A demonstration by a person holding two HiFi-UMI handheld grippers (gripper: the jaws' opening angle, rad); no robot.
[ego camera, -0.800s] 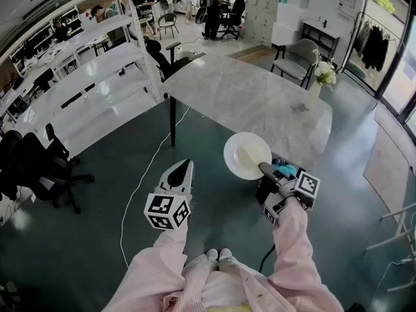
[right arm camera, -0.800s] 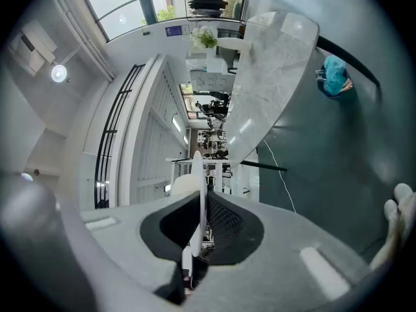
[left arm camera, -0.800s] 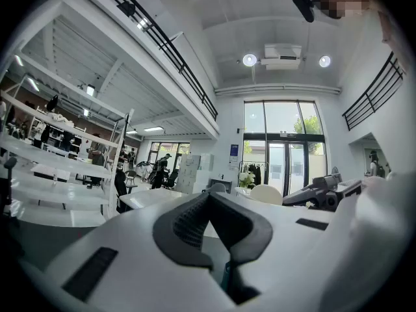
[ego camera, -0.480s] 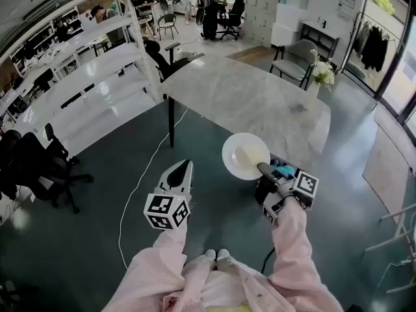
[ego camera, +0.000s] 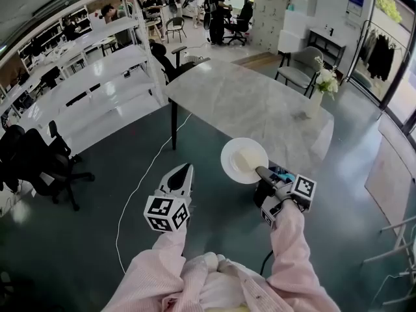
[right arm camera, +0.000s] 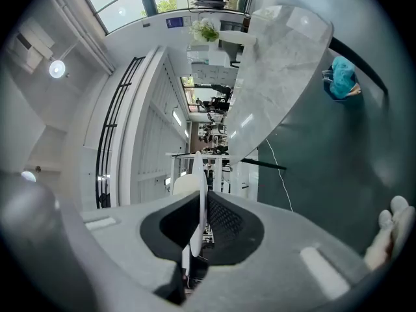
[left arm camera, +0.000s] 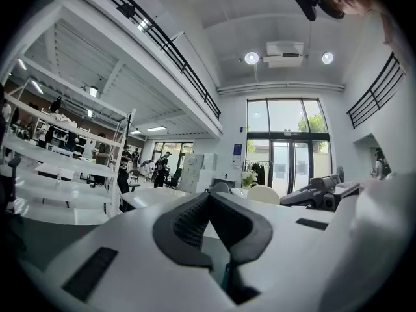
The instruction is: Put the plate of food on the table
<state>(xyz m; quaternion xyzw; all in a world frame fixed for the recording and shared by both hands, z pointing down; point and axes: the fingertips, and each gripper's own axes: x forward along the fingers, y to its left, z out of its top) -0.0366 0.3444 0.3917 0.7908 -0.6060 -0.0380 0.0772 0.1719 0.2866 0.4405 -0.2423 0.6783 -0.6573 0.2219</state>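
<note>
Plate (ego camera: 244,160) first: white and round, with a pale heap of food (ego camera: 247,156) on it, it hangs in the air at our 1 o'clock, carried by its near rim in the right gripper (ego camera: 260,170). In the right gripper view we see that rim edge-on (right arm camera: 197,203), a thin white line with the dark fingers (right arm camera: 229,221) clamped on it from both sides. In the head view the plate's far side overlaps the near edge of the marble worktop (ego camera: 247,99), and its near side shows against the dark green floor (ego camera: 78,239); we cannot tell its height over the worktop.

Our left gripper (ego camera: 187,168) points toward 12 o'clock, well apart from the plate at its 3 o'clock side. Its fingers are together, with nothing between them.

On the worktop's far right part, at 1 o'clock, a white vase (ego camera: 315,103) stands upright with white flowers (ego camera: 327,80). A grey chair (ego camera: 298,70) stands beyond it. A teal thing (ego camera: 283,172) shows just past the right gripper (what it is we cannot tell). A white cable (ego camera: 138,190) runs across the floor at 11 o'clock, and white shelving (ego camera: 84,77) stands at 10 o'clock with a black office chair (ego camera: 39,168) near it.
</note>
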